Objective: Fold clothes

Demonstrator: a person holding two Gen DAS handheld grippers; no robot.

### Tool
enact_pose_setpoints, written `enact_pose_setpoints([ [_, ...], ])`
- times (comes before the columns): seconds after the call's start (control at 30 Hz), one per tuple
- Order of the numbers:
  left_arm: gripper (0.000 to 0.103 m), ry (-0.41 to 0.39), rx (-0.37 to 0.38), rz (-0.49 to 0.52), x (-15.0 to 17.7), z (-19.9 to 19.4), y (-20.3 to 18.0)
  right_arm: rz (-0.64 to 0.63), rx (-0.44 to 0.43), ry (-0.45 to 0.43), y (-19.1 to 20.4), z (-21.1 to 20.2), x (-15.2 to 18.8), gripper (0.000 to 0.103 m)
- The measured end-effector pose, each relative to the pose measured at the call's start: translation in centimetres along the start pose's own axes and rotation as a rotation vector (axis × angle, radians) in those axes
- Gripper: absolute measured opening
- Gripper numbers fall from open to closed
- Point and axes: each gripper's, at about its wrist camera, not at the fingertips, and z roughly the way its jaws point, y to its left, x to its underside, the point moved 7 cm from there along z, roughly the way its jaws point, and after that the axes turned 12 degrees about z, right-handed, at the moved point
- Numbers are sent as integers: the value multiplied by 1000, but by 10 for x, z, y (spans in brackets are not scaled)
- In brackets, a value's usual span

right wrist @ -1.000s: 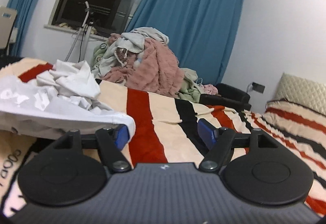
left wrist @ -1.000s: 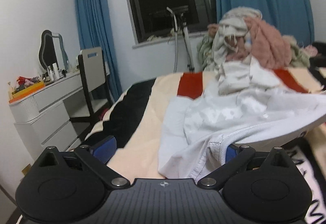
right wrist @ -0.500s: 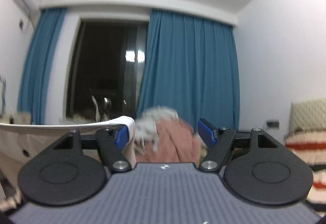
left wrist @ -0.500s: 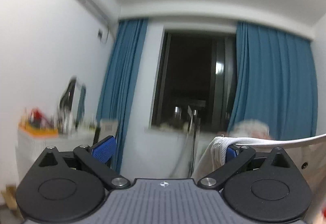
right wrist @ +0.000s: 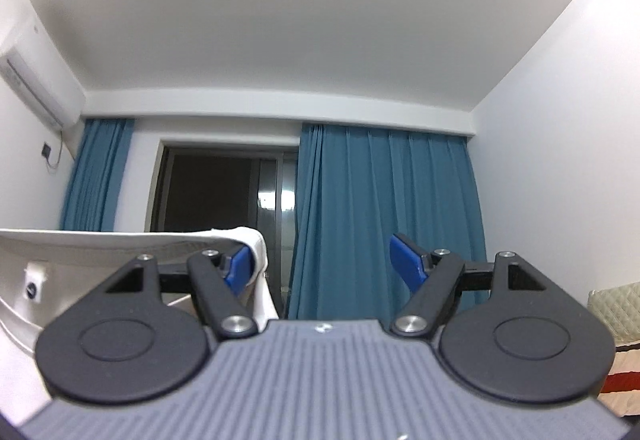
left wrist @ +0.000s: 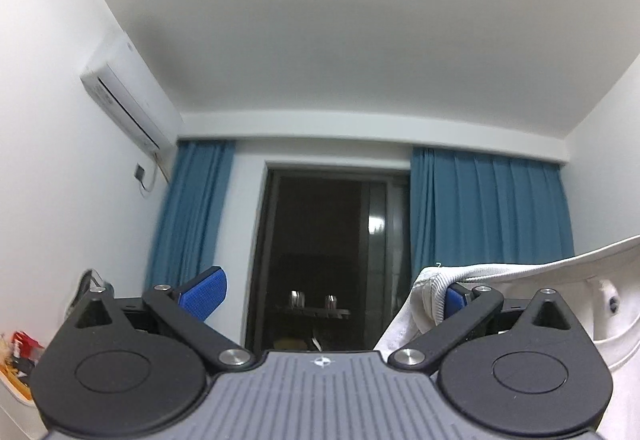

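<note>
A white garment point(left wrist: 520, 276) hangs stretched between the two grippers, lifted high and facing the ceiling. In the left wrist view its ribbed hem is hooked over the right finger point(left wrist: 456, 300); my left gripper point(left wrist: 332, 296) stands wide open. In the right wrist view the same garment point(right wrist: 120, 244) is draped over the left finger point(right wrist: 240, 264); my right gripper point(right wrist: 328, 264) is also wide open. Neither pair of jaws pinches the cloth. The bed and the rest of the garment are hidden below.
Blue curtains point(right wrist: 380, 220) and a dark window point(left wrist: 332, 260) are ahead. An air conditioner point(left wrist: 128, 99) hangs on the left wall. A desk corner with clutter point(left wrist: 20, 356) shows at the lower left, and a striped bedcover point(right wrist: 624, 372) at the lower right.
Both grippers have risen and tilted upward from the bed, lifting the white garment with them. The view has gone from the bed to the window top and ceiling.
</note>
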Motion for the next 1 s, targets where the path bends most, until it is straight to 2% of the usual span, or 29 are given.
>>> enact_pose_setpoints([
  [0.03, 103, 15, 9, 3, 10, 9, -7, -8, 3, 20, -3, 8, 6, 74],
  [0.1, 103, 66, 31, 17, 49, 37, -25, -23, 13, 68, -11, 26, 34, 74],
  [0.17, 103, 118, 52, 31, 89, 65, -43, -39, 31, 121, -21, 45, 72, 74],
  [0.27, 103, 216, 84, 41, 167, 116, -71, -69, 63, 214, -36, 79, 145, 75],
  [0.4, 103, 342, 115, 52, 267, 197, -110, -70, 103, 304, -54, 154, 256, 75],
  [0.53, 103, 388, 114, 36, 354, 291, -141, -70, 142, 395, -71, 228, 366, 74],
  [0.67, 103, 554, 144, 63, 486, 392, -184, -44, 184, 473, -86, 306, 483, 74],
  [0.8, 103, 741, 187, 65, 636, 459, -208, -25, 224, 643, -112, 358, 613, 74],
  [0.87, 103, 858, 229, 42, 708, 476, -219, -28, 225, 743, -120, 365, 669, 74],
  [0.93, 102, 967, 294, 56, 757, 484, -228, -36, 218, 847, -125, 371, 718, 74],
  [1.0, 96, 1042, 357, 102, 795, 488, -234, -50, 185, 1005, -129, 377, 758, 74],
])
